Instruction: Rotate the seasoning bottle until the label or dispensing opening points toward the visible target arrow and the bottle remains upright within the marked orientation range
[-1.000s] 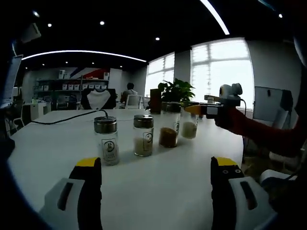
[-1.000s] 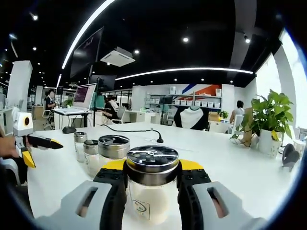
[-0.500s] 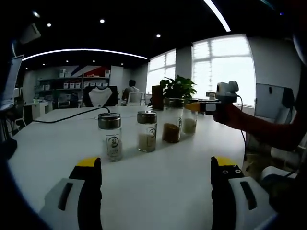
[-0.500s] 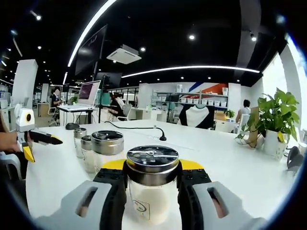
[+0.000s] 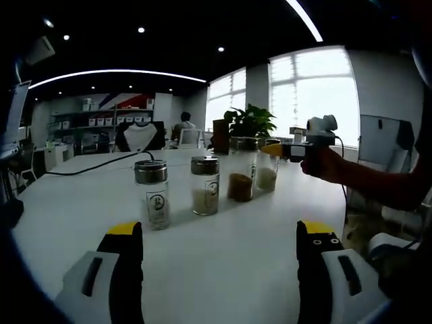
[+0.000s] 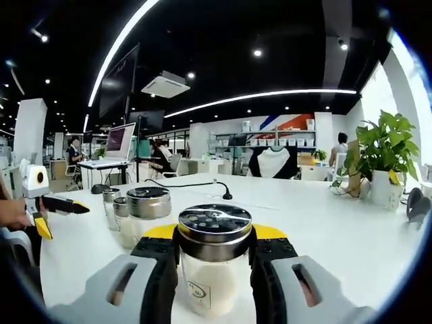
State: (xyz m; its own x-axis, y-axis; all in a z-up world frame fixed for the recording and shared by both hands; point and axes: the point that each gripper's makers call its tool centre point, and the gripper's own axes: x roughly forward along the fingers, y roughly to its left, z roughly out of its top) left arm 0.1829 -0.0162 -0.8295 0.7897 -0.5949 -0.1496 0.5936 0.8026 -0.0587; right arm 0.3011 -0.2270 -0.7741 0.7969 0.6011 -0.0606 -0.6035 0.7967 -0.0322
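Observation:
A clear seasoning bottle (image 6: 214, 270) with pale contents and a perforated metal lid stands upright on the white table (image 6: 351, 250). My right gripper (image 6: 214, 237) is shut on it just under the lid. From the left gripper view the same bottle (image 5: 267, 174) is the far end of a row, with the right gripper (image 5: 280, 150) and a person's hand on it. My left gripper (image 5: 217, 237) hovers open over the table's near side, nothing between its jaws, well short of the row.
Three more bottles stand in the row: a labelled one (image 5: 151, 194), a pale-filled one (image 5: 204, 185) and a brown-filled one (image 5: 240, 179). A black cable (image 5: 94, 166) crosses the far table. A potted plant (image 6: 381, 169) stands at the far right edge.
The lid's hole pattern in the right gripper view has turned, and the background there has shifted slightly. The left gripper view drifted a little; its jaws stayed open.

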